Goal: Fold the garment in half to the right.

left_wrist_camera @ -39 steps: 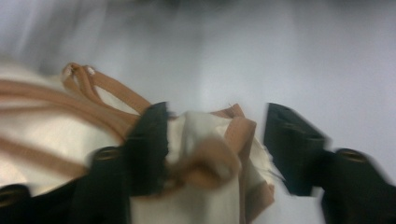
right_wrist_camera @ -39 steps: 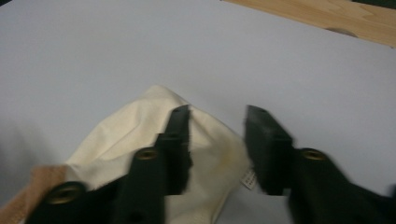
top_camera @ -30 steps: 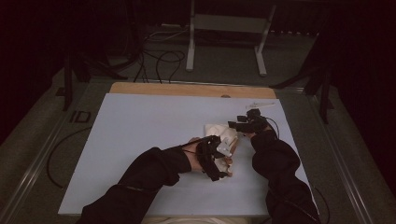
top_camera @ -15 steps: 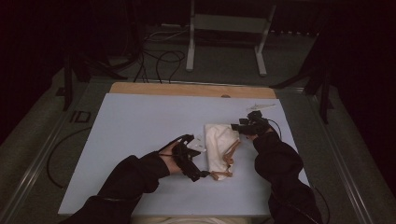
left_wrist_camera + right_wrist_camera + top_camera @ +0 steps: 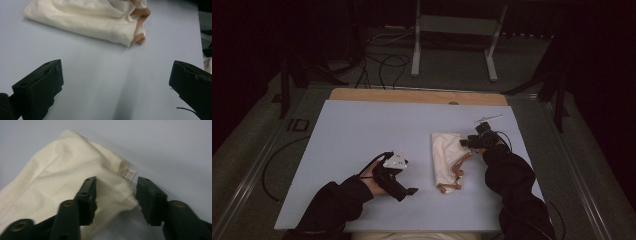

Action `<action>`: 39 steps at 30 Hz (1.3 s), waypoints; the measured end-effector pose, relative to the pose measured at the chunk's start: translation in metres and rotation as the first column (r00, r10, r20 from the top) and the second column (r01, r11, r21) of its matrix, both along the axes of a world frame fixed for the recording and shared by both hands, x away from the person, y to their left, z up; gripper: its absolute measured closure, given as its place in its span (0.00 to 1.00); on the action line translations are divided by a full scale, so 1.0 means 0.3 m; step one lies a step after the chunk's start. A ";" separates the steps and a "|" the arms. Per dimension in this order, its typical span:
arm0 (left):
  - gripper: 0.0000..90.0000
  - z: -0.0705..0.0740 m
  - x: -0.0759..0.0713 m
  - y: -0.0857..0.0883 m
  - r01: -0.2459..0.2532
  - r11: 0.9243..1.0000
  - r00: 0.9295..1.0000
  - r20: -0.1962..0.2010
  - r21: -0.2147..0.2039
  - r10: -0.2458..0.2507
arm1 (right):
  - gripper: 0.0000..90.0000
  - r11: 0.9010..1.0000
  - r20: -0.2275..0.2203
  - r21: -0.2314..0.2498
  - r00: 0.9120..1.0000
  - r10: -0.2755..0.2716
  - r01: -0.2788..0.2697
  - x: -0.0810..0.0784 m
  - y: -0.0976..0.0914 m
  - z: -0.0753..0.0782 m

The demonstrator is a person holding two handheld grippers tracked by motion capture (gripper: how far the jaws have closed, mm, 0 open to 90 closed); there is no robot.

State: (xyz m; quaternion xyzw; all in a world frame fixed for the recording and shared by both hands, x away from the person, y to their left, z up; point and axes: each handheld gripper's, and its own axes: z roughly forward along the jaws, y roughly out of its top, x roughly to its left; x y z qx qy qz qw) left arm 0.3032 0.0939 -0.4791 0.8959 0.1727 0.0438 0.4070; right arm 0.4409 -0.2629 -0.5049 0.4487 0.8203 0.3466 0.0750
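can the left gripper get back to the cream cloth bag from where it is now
Probably yes. The left gripper stands open beside the cloth bag, with bare table between them and nothing in the way.

- One cream cloth bag [image 5: 447, 157] lies folded on the counter [image 5: 362, 130].
- One tan strap [image 5: 457, 172] runs along the bag's edge.
- One small white label [image 5: 128, 175] is sewn on the bag.
- Two claws: the left claw [image 5: 408, 186] and the right claw [image 5: 464, 143].
- One small white stick-like thing [image 5: 488, 118] lies near the far right corner; what it is cannot be told.
- One counter carries all of it.
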 end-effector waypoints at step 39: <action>0.00 -0.039 -0.057 0.257 -0.188 0.974 0.980 0.042 -0.130 0.194 | 0.99 0.993 0.144 -0.101 0.989 -0.041 0.056 0.035 -0.035 0.078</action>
